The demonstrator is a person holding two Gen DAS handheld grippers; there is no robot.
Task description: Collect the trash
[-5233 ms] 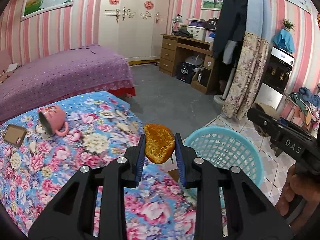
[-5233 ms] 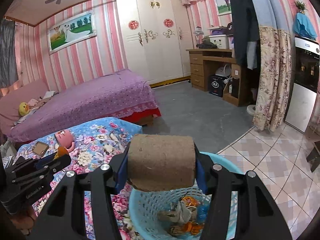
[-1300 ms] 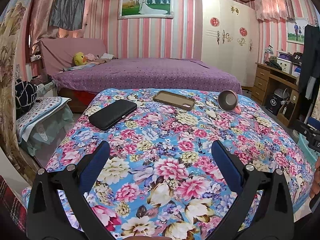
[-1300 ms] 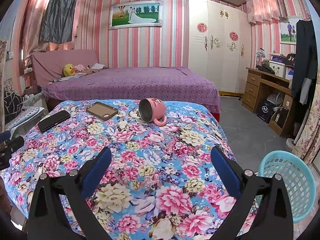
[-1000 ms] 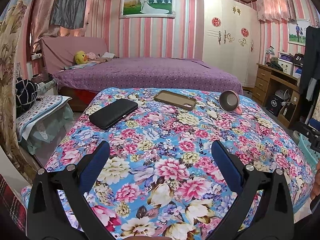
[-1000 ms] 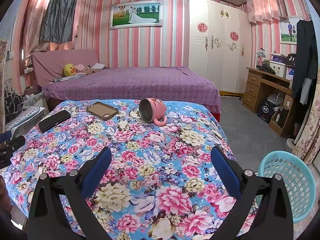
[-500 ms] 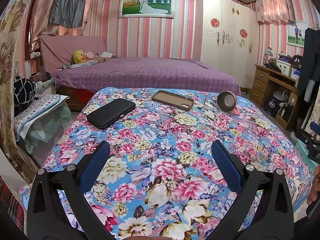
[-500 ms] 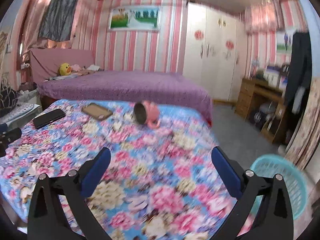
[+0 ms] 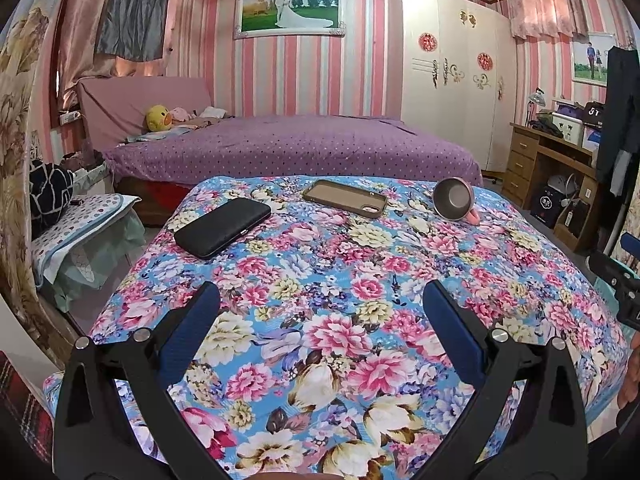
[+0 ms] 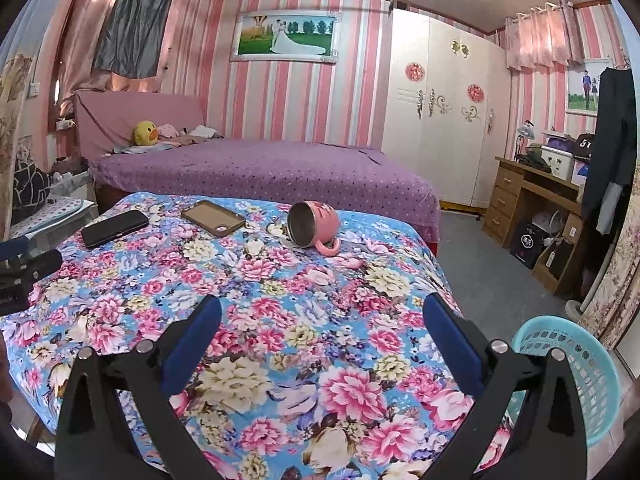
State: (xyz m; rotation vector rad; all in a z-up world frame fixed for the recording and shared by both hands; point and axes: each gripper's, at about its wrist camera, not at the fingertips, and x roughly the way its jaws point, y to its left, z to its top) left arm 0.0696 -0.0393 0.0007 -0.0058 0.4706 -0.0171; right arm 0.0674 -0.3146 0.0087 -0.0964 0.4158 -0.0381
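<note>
My left gripper (image 9: pixel 320 312) stands wide open above the near part of the floral tablecloth (image 9: pixel 340 280), nothing between its blue pads. My right gripper (image 10: pixel 320 328) is wide open too and holds nothing, hovering over the same cloth (image 10: pixel 260 300). The turquoise trash basket (image 10: pixel 580 376) stands on the floor at the table's right, beside the right finger; its inside is hidden from here. I see no loose trash on the cloth. The right gripper's tip (image 9: pixel 616 280) shows at the right edge of the left wrist view, the left gripper's body (image 10: pixel 24 268) at the left edge of the right wrist view.
On the cloth lie a black phone (image 9: pixel 223 226), a brown phone case (image 9: pixel 345 198) and a tipped pink mug (image 10: pixel 314 227). A purple bed (image 9: pixel 300 144) stands behind the table, a wooden desk (image 10: pixel 532 200) at the right, a cushioned stool (image 9: pixel 80 228) at the left.
About five seconds ago each gripper held a piece of trash over the basket; both are now open and empty above the table. In the last second the right wrist view lifted and swung slightly.
</note>
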